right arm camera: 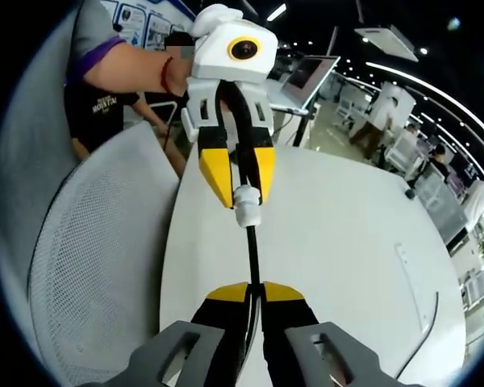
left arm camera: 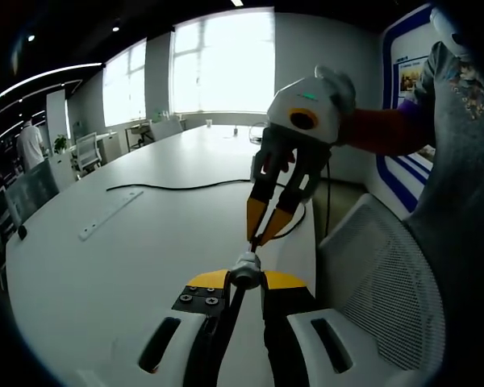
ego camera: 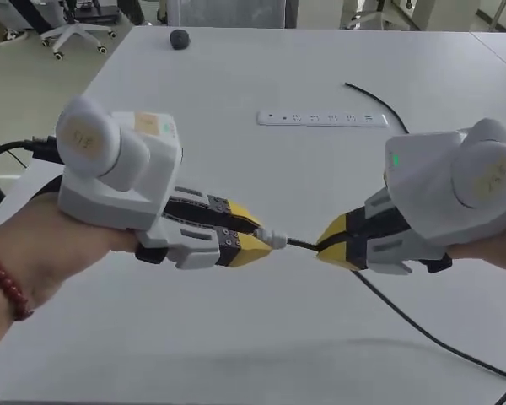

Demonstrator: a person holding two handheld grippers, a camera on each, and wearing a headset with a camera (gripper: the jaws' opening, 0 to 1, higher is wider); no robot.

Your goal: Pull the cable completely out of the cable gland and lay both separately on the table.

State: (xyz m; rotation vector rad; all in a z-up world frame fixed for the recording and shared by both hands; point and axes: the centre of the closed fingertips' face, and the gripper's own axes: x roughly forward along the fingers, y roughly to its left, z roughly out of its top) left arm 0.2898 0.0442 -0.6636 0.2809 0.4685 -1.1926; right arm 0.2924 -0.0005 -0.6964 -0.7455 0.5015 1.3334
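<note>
White cable gland [ego camera: 275, 240] sits pinched in the fingertips of the left gripper [ego camera: 255, 240], the right gripper [ego camera: 327, 243] closed on the black cable [ego camera: 302, 245] just beyond them, so extraction seems in hand, calling next for a straight pull apart.

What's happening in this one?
A person holds a hand-held gripper in each hand above a white table. The left hand-held gripper is shut on the white gland. The right hand-held gripper is shut on the black cable just beside it. The cable runs into the gland, so the two are not yet separated, and the gland is held up off the table.
</note>
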